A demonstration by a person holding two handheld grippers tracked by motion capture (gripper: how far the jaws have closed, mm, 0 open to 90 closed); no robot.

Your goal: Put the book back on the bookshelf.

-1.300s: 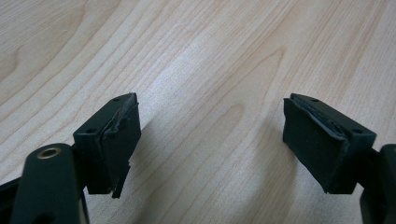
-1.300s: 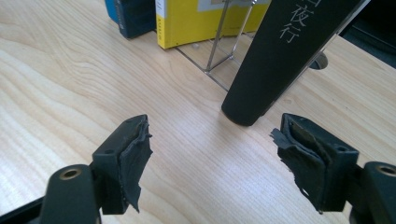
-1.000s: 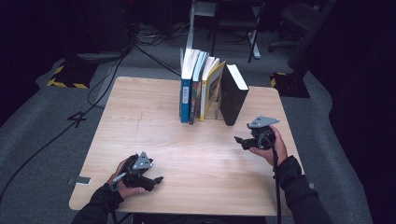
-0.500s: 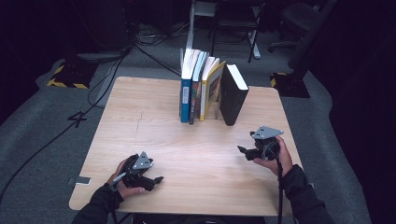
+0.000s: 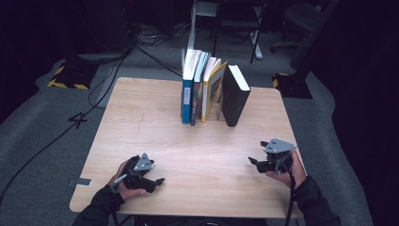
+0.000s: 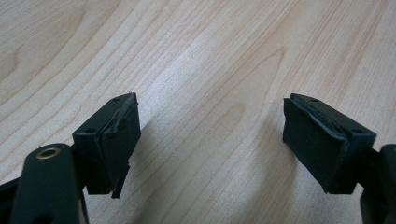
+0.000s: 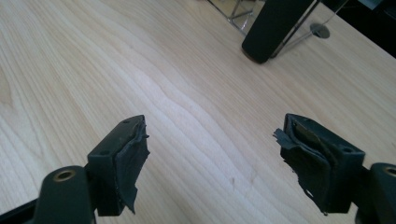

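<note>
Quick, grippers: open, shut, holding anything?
Left gripper: open, nothing between the jaws, over bare table.
Right gripper: open, empty, aimed toward the black book.

From the high view we are looking forward and down over the whole bench (image 5: 197, 141), from well off. In the left gripper view we are peering along our own jaws, very near the wood (image 6: 201, 70). In the right gripper view we are facing across the boards toward the black book (image 7: 275, 25), sharing it with the high view (image 5: 234, 96).
</note>
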